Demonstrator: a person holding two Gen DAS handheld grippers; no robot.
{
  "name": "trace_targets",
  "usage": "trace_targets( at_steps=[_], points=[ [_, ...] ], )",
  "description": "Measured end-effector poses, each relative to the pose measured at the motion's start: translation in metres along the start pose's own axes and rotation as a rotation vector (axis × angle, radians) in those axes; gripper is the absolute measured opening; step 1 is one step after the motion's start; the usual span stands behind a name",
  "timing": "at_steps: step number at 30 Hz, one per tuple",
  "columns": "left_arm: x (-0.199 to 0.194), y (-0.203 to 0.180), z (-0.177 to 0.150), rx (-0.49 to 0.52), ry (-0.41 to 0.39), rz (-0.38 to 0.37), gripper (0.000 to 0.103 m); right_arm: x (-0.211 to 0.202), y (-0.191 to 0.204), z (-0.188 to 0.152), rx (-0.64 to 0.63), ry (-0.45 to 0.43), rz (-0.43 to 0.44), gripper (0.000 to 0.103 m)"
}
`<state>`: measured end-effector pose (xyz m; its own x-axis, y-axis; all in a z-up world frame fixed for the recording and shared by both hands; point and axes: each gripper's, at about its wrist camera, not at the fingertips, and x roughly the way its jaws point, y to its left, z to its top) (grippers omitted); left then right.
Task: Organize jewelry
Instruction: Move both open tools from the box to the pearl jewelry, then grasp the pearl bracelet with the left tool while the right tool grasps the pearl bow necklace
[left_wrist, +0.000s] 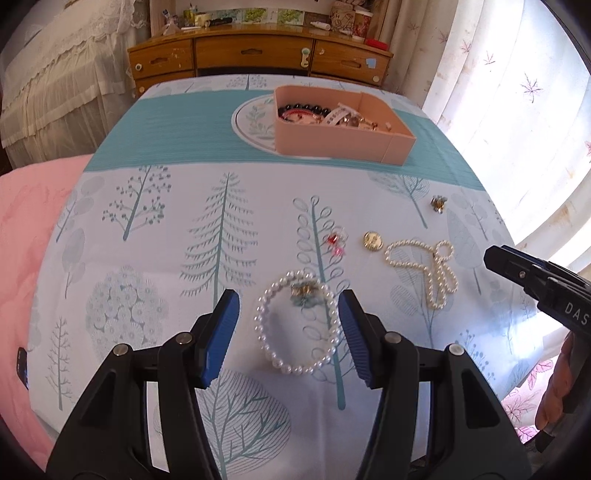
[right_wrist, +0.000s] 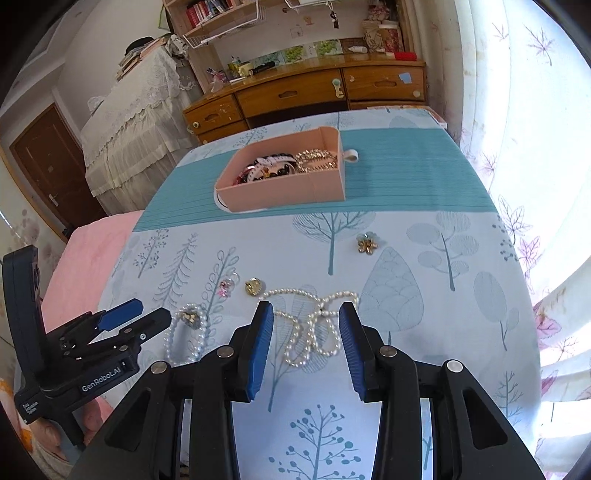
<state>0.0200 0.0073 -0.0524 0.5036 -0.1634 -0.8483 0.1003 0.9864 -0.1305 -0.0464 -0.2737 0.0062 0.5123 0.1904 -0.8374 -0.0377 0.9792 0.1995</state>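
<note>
Beyond the jaws, a tree-printed tablecloth (left_wrist: 155, 236) with a teal band covers the table. Far ahead of them stands a wooden dresser (right_wrist: 306, 96) cluttered on top, with a lace-draped piece of furniture (right_wrist: 129, 122) to its left. A pink blanket (left_wrist: 26, 229) lies left of the jaws, flowered curtains (right_wrist: 524, 92) hang to their right.

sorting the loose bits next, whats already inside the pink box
The pink box holds a tangle of jewelry: dark beads, a white band, pink pieces and gold-coloured chains. Its near wall hides the floor and whatever lies low at the front.
</note>
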Motion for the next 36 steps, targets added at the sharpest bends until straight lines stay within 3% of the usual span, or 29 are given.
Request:
trace_targets(
  at_steps=[9, 16, 25, 30, 33, 34, 35, 36],
  points=[
    [0.013, 0.016, -0.014, -0.005, 0.047, -0.024, 0.053, 0.033, -0.017, -0.023, 0.035, 0.095, -0.01, 0.037],
    [0.02, 0.017, -0.013, -0.004, 0.053, -0.047, 0.053, 0.048, -0.012, -0.026, 0.019, 0.12, -0.004, 0.037],
    [0.035, 0.019, -0.007, 0.002, 0.083, -0.004, 0.052, 0.054, -0.01, -0.029, 0.006, 0.125, 0.013, 0.037],
    [0.041, 0.009, -0.006, 0.088, 0.085, 0.069, 0.05, 0.057, -0.01, -0.027, 0.0, 0.124, 0.017, 0.037],
    [0.04, 0.005, -0.003, 0.125, 0.092, 0.049, 0.029, 0.059, -0.01, -0.026, -0.007, 0.119, 0.018, 0.037],
    [0.04, 0.004, -0.002, 0.13, 0.094, 0.046, 0.012, 0.059, -0.01, -0.026, -0.01, 0.117, 0.018, 0.037],
    [0.041, 0.004, -0.001, 0.128, 0.098, 0.045, 0.005, 0.06, -0.009, -0.025, -0.015, 0.114, 0.018, 0.037],
    [0.041, 0.004, -0.001, 0.125, 0.098, 0.044, 0.005, 0.061, -0.008, -0.025, -0.022, 0.111, 0.016, 0.037]
  ],
)
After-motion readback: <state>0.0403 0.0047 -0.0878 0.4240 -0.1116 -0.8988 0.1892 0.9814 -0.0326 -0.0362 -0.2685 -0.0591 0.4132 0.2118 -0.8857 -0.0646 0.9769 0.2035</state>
